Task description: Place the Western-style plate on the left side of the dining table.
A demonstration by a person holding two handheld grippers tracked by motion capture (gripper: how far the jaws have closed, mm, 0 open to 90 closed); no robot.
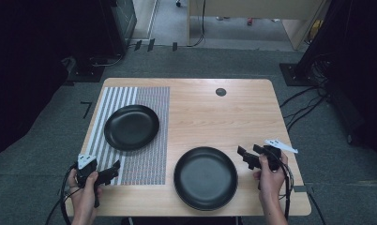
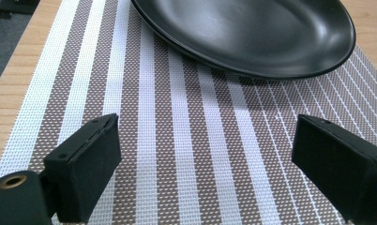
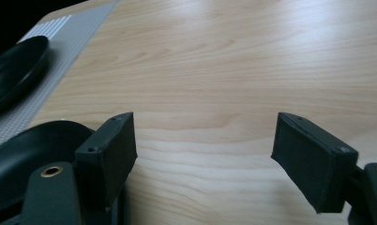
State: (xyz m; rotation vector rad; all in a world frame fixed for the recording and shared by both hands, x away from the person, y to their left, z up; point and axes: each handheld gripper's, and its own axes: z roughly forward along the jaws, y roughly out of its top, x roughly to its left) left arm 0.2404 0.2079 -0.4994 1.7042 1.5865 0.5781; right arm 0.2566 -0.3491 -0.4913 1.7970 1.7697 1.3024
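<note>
Near black plate point(image 1: 205, 177) is lying at nine o'clock of the wide, empty right gripper point(image 1: 249, 155), both jaws gaping over the wooden table point(image 1: 210, 112).

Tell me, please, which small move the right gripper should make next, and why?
Probably a short move toward the near plate, to bring its rim between the jaws. The right gripper is open beside that plate, with bare table between its jaws. The left gripper is open too, over the striped mat.

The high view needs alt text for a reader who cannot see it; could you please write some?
Two black plates sit on a wooden table: one plate on a striped mat, the other plate on bare wood near the front. A person's left gripper and right gripper hover open, holding nothing.
</note>
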